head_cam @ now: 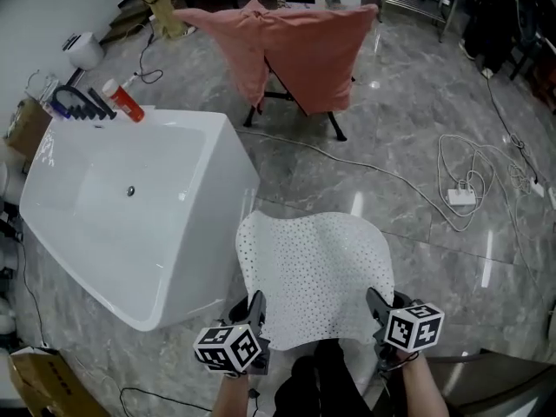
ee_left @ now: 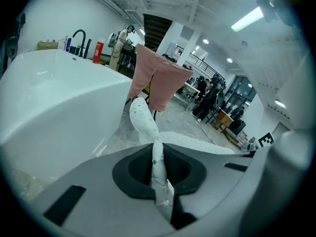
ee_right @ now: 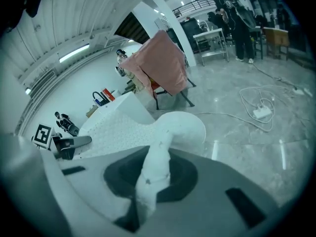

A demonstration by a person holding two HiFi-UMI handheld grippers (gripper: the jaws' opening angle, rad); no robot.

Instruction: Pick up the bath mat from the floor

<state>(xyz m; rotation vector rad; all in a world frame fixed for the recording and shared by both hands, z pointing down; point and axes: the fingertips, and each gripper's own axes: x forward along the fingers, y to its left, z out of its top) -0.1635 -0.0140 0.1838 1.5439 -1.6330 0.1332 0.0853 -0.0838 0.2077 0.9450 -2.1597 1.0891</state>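
Observation:
The white perforated bath mat (head_cam: 313, 272) hangs spread out in front of me, lifted off the grey marble floor, its far edge curling near the tub. My left gripper (head_cam: 257, 316) is shut on the mat's near left corner; in the left gripper view the pinched mat (ee_left: 159, 169) runs up between the jaws. My right gripper (head_cam: 377, 309) is shut on the near right corner, and the right gripper view shows the bunched mat (ee_right: 157, 167) clamped between its jaws.
A white bathtub (head_cam: 130, 211) stands at the left, its corner close to the mat. A chair draped in pink cloth (head_cam: 295, 50) stands further back. Cables and a power strip (head_cam: 460, 196) lie on the floor at the right. A cardboard box (head_cam: 43, 380) sits at lower left.

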